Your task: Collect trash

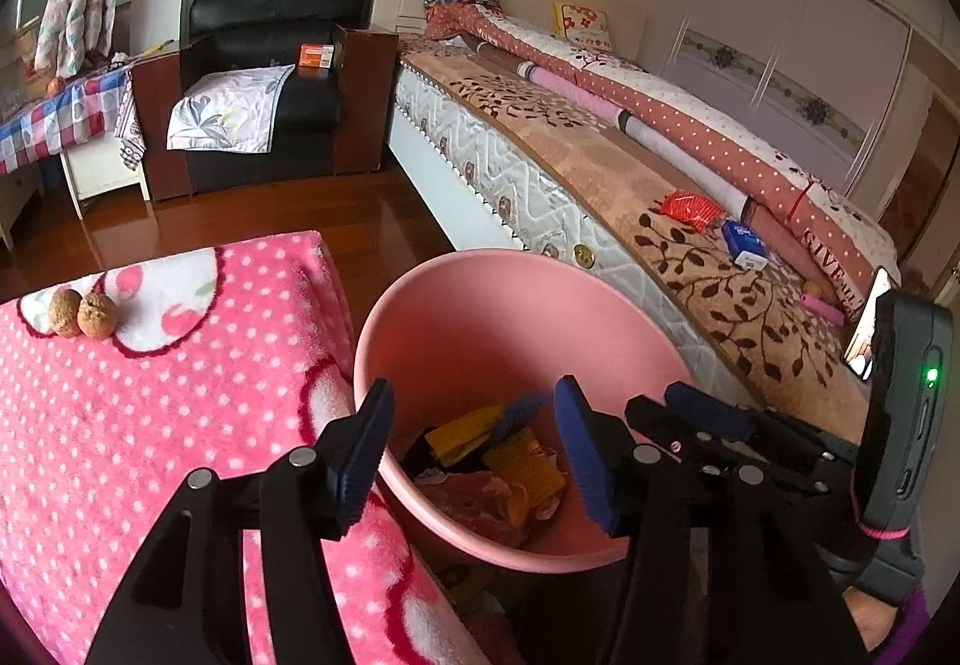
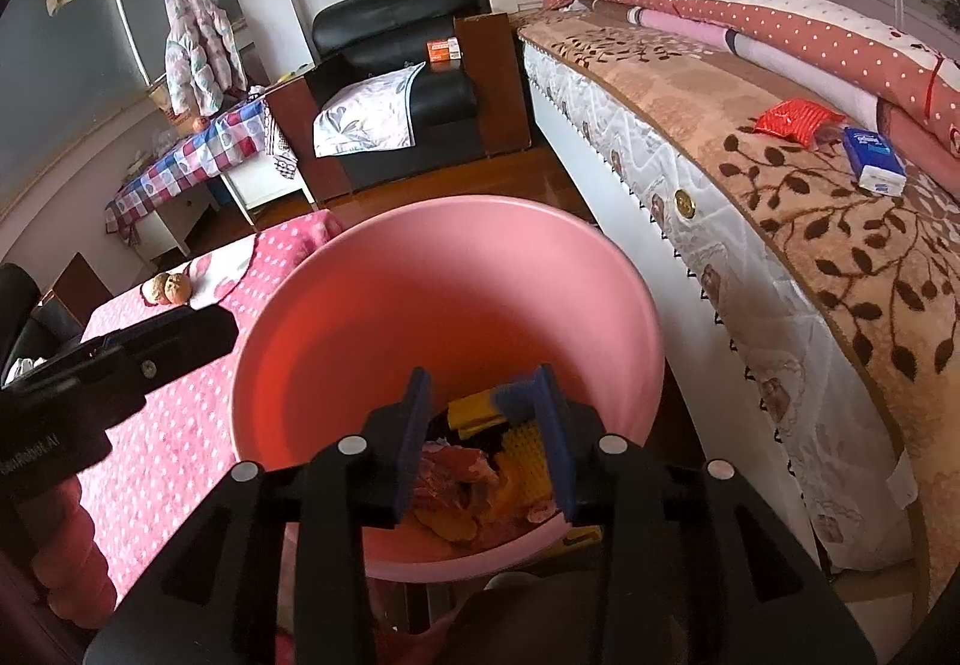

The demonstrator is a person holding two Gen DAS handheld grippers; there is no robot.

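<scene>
Left wrist view showed the left hand-held gripper [image 1: 474, 452] with its jaws spread wide and nothing between them, poised over the near rim of the pink bin [image 1: 480, 281]. In the right wrist view the right hand-held gripper [image 2: 485, 440] stood partly apart, also over the bin's mouth; no item could be seen pressed by its pads, the wrappers visible between them lying down on the bin floor.

The bin stood on the floor between the pink dotted worktop [image 1: 150, 395] and the bed [image 1: 600, 173], upright, its mouth facing up and slightly towards the cameras, its long axis roughly vertical. Crumpled trash [image 1: 510, 467], yellow, pinkish and dark pieces, lay heaped at the bottom with no clear common direction.

Risks, as I judged them: either gripper, hanging close above the near rim, could knock it on withdrawing and tip the light bin. More trash seemed to remain, a red packet [image 2: 792, 119] and a blue box [image 2: 873, 158] on the bed and two walnuts [image 1: 81, 312] on the worktop; whether all of these counted as trash was uncertain, and taking the wrong thing was possible. The round walnuts could roll off if nudged.
</scene>
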